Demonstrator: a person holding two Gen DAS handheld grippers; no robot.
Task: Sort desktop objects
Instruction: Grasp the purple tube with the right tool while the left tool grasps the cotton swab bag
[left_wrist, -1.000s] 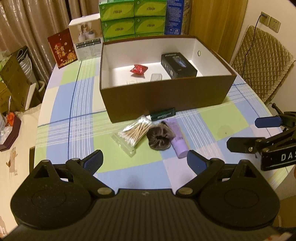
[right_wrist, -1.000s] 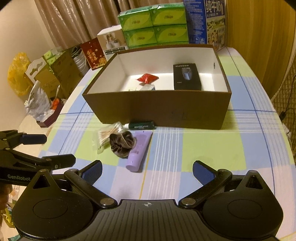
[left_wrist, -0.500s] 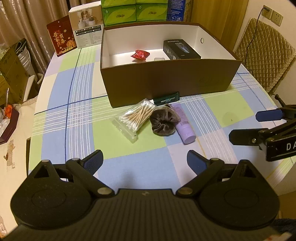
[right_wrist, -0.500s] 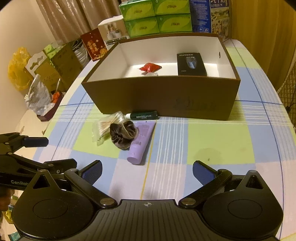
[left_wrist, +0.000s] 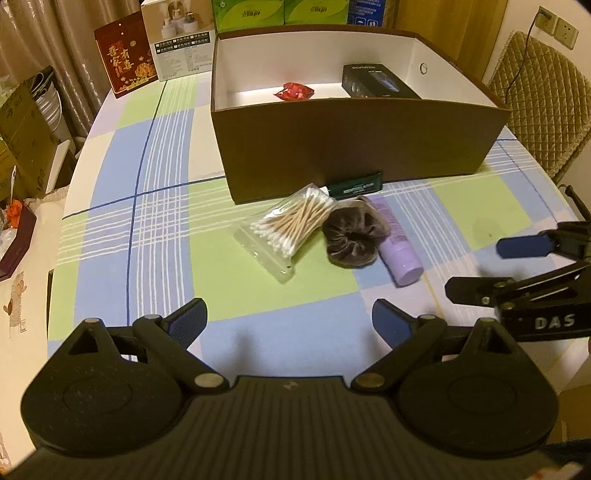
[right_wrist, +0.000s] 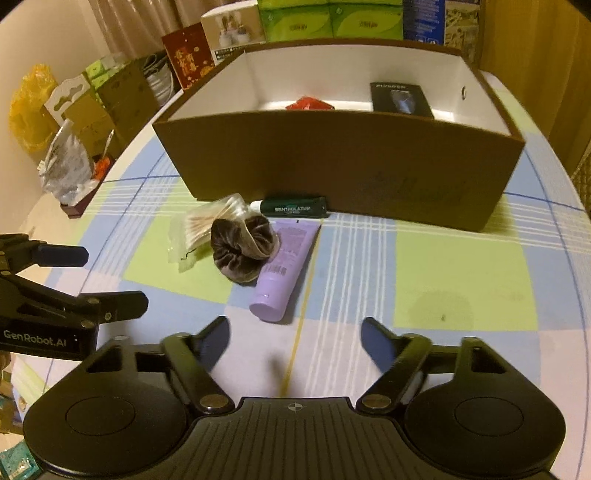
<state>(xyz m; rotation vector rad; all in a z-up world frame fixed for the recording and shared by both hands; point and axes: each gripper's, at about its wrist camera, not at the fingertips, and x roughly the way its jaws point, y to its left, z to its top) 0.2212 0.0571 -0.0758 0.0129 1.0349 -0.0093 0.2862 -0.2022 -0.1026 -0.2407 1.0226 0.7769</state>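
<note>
Four things left on the surface, mid-frame before the box (left_wrist: 354, 140): swabs (left_wrist: 291, 225), scrunchie (left_wrist: 352, 236), tube (left_wrist: 397, 243), balm (left_wrist: 356, 184). Probably all light. Scrunchie soft and squashy, touching swabs and tube – best pinched across its bulk. Swab bag slick and floppy – best taken by the stick bundle. Tube likely smooth, firmer near the cap; balm stiff, tight against the box wall, awkward to reach. Left claw (left_wrist: 290, 321) low at frame bottom, jaws wide apart, empty. Right claw (right_wrist: 293, 332) likewise spread, empty, aimed at the tube cap.
</note>
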